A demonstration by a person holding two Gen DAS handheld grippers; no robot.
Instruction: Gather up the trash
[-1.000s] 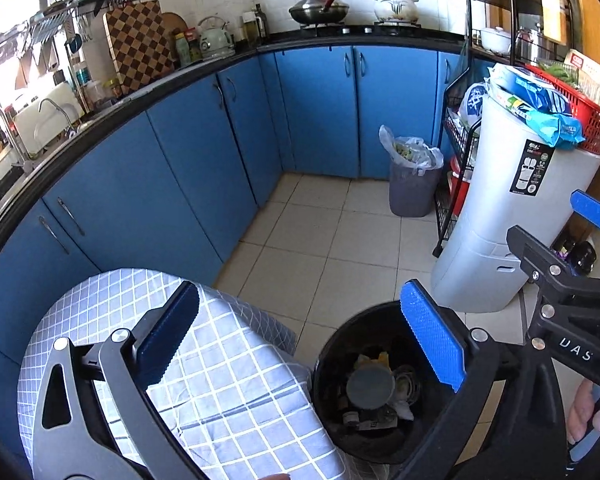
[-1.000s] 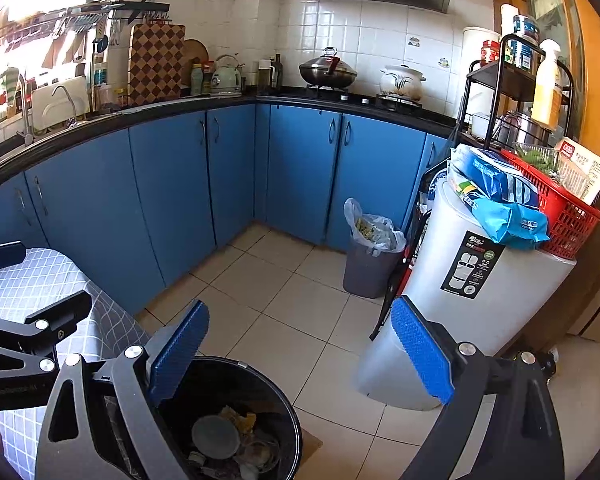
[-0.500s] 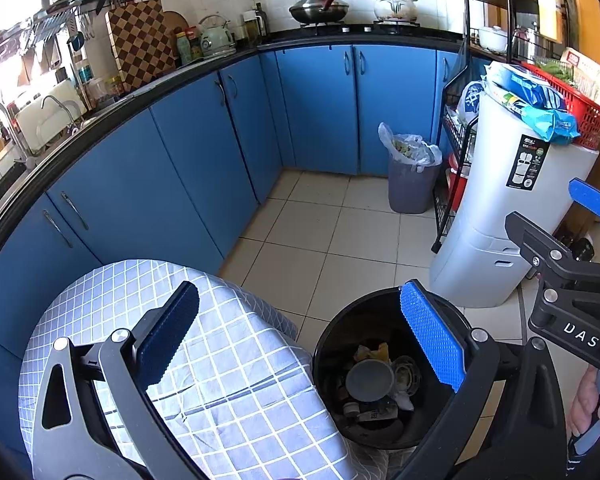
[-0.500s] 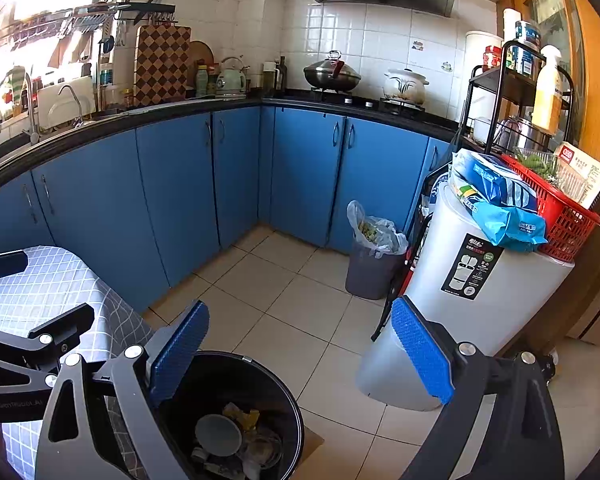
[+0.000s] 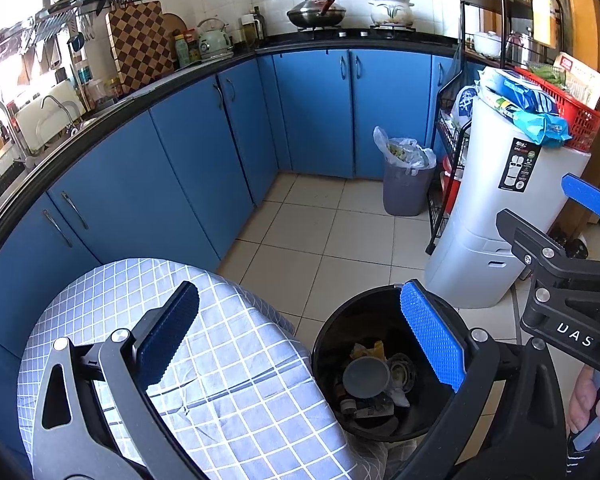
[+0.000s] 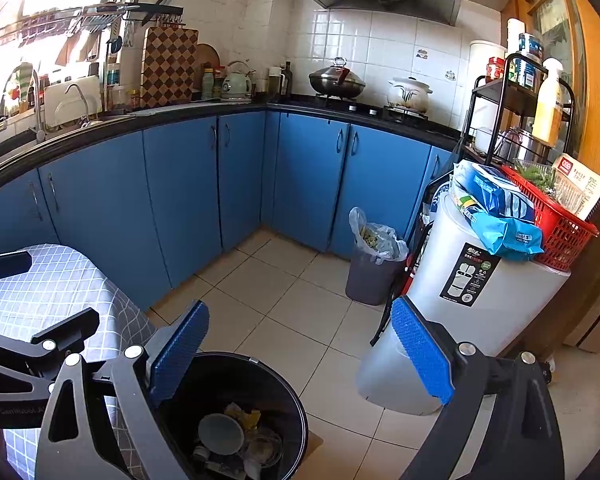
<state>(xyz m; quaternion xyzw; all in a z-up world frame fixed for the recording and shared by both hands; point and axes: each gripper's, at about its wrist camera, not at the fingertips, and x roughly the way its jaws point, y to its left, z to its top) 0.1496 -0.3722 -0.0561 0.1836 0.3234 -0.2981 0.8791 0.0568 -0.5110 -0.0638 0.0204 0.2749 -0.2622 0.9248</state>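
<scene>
A black round trash bin (image 5: 380, 364) is seen on the tiled floor (image 5: 332, 240), filled with trash: a grey round lid or cup (image 5: 366, 376), a yellowish crumpled scrap (image 5: 370, 350) and small items too jumbled to identify. Just beside the bin, a worktop covered by a blue-and-white checked cloth (image 5: 228, 380) is found, its cloth edge touching or nearly touching the bin's rim. Above the bin, the left hand-held gripper (image 5: 296, 344) is held with its blue-padded fingers wide apart and nothing between them; one finger lies over the cloth, the other over the bin's rim. The right hand-held gripper (image 6: 300, 364) is likewise held apart and empty, over the bin and the floor beside it. A hand (image 5: 588, 400) is glimpsed on its handle. Beyond the bin, a white cylindrical appliance (image 5: 504, 216) carrying blue packets and a red basket (image 5: 572, 116) is seen, and farther off a grey bin lined with a plastic bag (image 5: 406, 184) stands against blue cabinets (image 5: 316, 112).
</scene>
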